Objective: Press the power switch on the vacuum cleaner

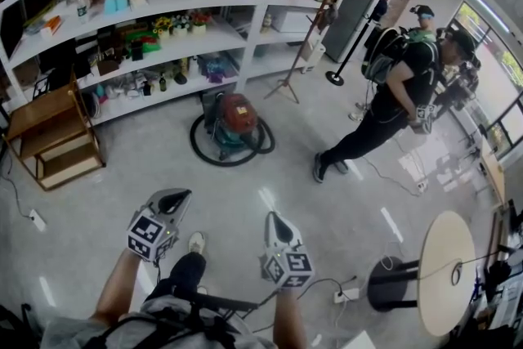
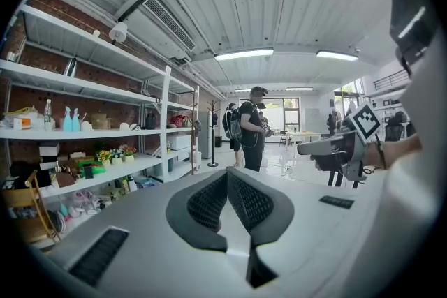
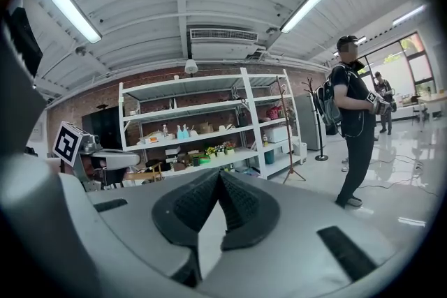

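The vacuum cleaner [image 1: 235,123] is a red and teal canister standing on the floor before the white shelves, ringed by its black hose. Its power switch is too small to make out. Both grippers are held low, well short of it, over the pale floor. My left gripper [image 1: 182,194] is shut, its dark ribbed pads [image 2: 209,204] meeting at the tips with nothing between them. My right gripper [image 1: 273,216] is likewise shut and empty, pads [image 3: 237,204] pressed together. Each gripper shows in the other's view: the right gripper [image 2: 342,146] and the left gripper [image 3: 105,159].
A person in black with a backpack [image 1: 391,104] stands to the vacuum's right. A wooden stand [image 1: 306,37] leans by the shelves [image 1: 163,45], a wooden rack [image 1: 53,139] sits at left, a round table [image 1: 448,270] at right. Cables and a power strip [image 1: 347,293] lie near my feet.
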### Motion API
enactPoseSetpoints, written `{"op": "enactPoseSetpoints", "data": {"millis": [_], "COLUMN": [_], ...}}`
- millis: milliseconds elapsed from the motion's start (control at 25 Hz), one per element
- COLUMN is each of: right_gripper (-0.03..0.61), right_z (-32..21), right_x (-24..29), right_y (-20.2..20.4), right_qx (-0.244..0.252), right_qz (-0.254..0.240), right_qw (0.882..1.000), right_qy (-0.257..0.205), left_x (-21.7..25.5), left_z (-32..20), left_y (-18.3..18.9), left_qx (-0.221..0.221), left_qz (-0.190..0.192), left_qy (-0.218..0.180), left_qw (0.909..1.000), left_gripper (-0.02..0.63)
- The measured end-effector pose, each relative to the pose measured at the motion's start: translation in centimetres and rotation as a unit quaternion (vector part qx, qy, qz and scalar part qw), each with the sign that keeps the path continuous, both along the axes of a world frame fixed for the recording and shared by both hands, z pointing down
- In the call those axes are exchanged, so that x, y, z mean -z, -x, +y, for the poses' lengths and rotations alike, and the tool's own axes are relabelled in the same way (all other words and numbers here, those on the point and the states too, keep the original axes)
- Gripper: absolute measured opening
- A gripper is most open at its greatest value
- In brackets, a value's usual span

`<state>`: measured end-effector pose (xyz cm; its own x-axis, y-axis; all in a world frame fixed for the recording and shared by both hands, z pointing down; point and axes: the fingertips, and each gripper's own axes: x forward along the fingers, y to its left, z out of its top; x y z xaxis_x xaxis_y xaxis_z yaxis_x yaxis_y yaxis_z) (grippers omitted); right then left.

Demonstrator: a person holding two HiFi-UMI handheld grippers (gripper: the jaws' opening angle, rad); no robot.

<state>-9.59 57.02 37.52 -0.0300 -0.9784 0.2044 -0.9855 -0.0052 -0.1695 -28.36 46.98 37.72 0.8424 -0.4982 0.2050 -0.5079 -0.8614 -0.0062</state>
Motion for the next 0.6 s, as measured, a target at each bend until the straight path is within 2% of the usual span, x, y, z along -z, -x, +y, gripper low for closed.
{"op": "enactPoseSetpoints", "data": {"millis": [240,600], "right_gripper": [0.009,0.009], "right_z": [-4.3,-13.3], "right_x": [-1.0,0.0], "right_y": [-1.8,-5.4], "right_qx": [-0.002,-0.02], "right_qz": [-0.001,-0.003], "right_qw": [1.0,1.0], "right_qy": [0.014,0.02], "left_x": [0.4,1.3], "left_z": [-5.1,-14.8], "left_y": [-2.5,-7.6], "left_qx": [-0.002,-0.033], "left_qz": [0.006,0.01], "left_qy": [0.005,0.012], "left_qw": [1.0,0.9993], "left_gripper": [0.009,0.009]}}
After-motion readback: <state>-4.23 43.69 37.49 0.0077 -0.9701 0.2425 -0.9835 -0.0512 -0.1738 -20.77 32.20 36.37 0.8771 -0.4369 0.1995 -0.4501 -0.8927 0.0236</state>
